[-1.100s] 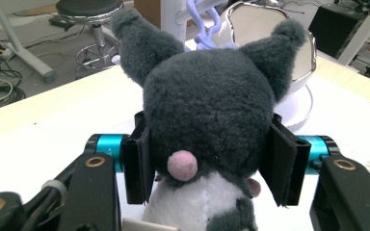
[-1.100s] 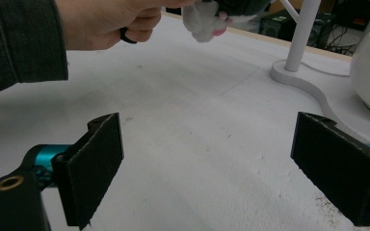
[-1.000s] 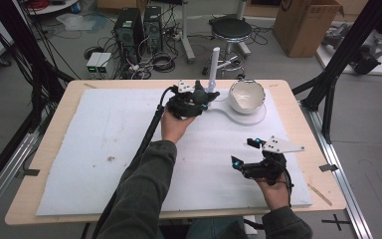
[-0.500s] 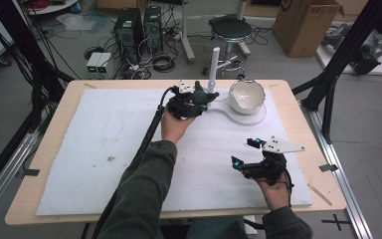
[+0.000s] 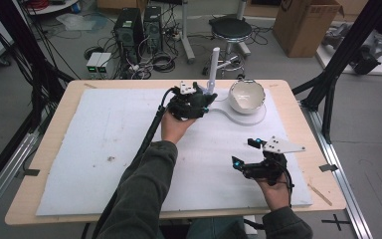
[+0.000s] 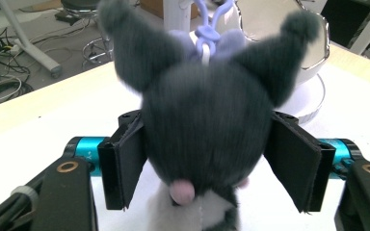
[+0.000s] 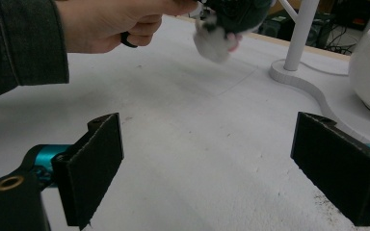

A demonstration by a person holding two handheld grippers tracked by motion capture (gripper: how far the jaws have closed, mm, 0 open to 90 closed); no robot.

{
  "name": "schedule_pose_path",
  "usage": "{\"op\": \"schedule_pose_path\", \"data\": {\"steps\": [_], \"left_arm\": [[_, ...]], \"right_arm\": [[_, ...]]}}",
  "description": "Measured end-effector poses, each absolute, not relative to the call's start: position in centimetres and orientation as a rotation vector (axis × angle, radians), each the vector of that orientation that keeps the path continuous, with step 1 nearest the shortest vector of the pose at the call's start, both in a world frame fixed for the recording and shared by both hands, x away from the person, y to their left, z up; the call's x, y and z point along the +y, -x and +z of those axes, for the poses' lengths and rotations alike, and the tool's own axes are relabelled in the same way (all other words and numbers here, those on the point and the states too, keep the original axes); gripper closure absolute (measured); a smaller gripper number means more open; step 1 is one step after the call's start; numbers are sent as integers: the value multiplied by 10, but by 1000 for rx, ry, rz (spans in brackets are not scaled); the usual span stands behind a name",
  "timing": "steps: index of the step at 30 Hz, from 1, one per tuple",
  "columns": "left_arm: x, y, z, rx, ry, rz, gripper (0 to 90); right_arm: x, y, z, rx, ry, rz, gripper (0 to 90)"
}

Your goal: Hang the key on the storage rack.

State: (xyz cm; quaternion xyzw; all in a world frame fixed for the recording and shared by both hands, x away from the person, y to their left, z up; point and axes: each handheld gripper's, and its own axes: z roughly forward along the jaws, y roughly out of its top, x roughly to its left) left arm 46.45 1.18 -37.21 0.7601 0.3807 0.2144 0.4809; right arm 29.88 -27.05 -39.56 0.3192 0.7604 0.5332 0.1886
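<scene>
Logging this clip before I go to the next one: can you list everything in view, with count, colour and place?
plush toy: one, dark grey with a white chest, between the jaws of the left hand-held gripper, lilac clip above its head
white stand: one, upright post on a flat white base, far side of the table
bowl: one, white, on that base, right of the post
foam mat: one, white, covering most of the wooden table
stool: one, black seat, on the floor beyond the table
cardboard box: one, brown, floor at far right
left hand-held gripper: one, black; jaws have just been opening, pads standing off the toy
right hand-held gripper: one, black, open above the mat
</scene>
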Motion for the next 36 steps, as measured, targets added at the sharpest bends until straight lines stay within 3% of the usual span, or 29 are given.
{"op": "schedule_pose_path", "data": {"steps": [36], "left_arm": [[39,-437,-341,822,-1810,518,274]], "right_arm": [[-273,-305,-403,2158,-904,1464,105]]}}
